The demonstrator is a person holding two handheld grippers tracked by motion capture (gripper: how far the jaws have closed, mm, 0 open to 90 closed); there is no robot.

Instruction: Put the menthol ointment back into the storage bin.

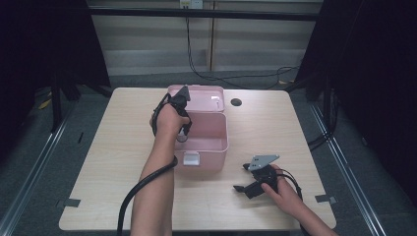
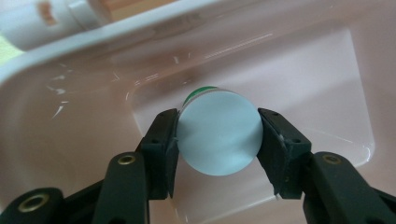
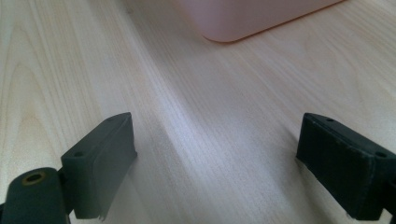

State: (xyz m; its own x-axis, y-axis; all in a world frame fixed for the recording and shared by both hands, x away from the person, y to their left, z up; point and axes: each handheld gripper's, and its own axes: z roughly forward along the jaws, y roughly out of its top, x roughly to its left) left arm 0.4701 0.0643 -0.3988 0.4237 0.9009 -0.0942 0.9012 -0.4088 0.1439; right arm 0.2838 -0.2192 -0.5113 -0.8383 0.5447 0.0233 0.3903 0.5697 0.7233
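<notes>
Bottle (image 2: 218,135) with a pale round bottom and a green band sits squeezed between the two black jaws of your left gripper (image 2: 218,140), in the middle of the left gripper view. Both pads press on its sides. Behind it you see the smooth inside of the pink box (image 2: 84,121), so the bottle is down inside the box.

In the high view, your left gripper (image 1: 185,132) points down into the pink box (image 1: 221,140) near the middle of the frame. The box lid (image 1: 216,96) stands open behind it, and a white latch (image 1: 191,159) shows on the front wall.

Your right gripper (image 1: 244,178) rests low over the wooden table (image 1: 123,147) at the lower right of the high view. In the right gripper view its jaws stand wide apart with bare wood between them, and a corner of the pink box (image 3: 252,18) shows at the top.
</notes>
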